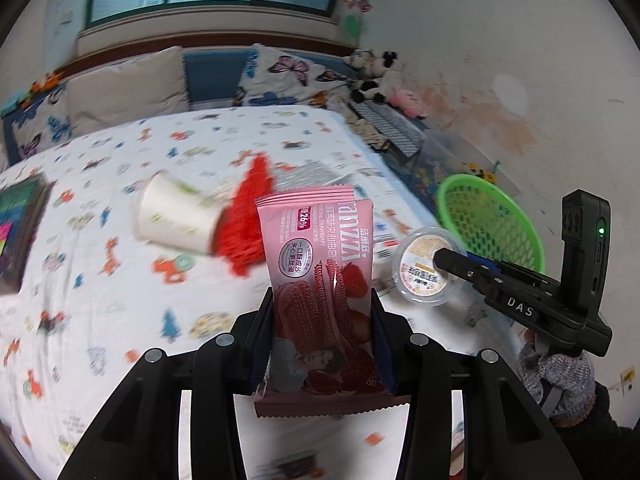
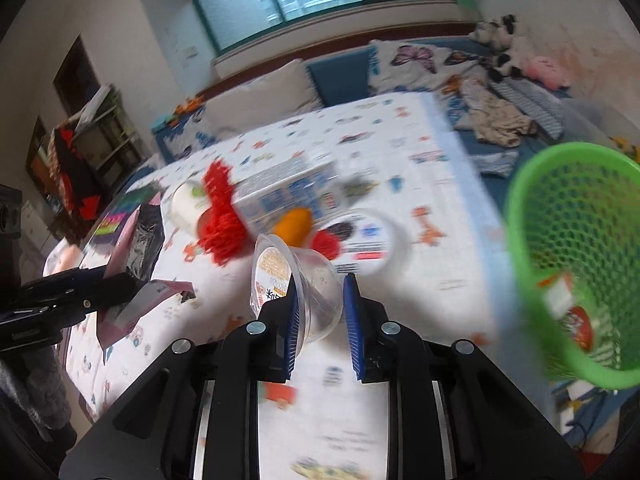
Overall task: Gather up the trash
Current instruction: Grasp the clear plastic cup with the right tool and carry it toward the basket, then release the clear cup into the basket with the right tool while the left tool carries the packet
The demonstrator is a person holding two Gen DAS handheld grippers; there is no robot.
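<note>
My left gripper (image 1: 323,292) is shut on a pink strawberry cookie wrapper (image 1: 320,264) and holds it upright above the patterned bedsheet (image 1: 100,280). My right gripper (image 2: 320,292) is shut on a clear plastic cup with a printed lid (image 2: 296,280), seen too in the left wrist view (image 1: 424,270). A green mesh basket (image 2: 576,248) stands to the right of the bed, with some wrappers inside; it also shows in the left wrist view (image 1: 492,220). The left gripper and wrapper show at the left of the right wrist view (image 2: 132,292).
On the bed lie a white paper cup (image 1: 172,216), a red mesh piece (image 1: 248,224), a white carton box (image 2: 288,192), an orange object (image 2: 296,222) and a round clear lid (image 2: 364,236). Pillows (image 1: 128,84) and plush toys (image 1: 380,76) lie beyond. A colourful book (image 1: 16,228) lies left.
</note>
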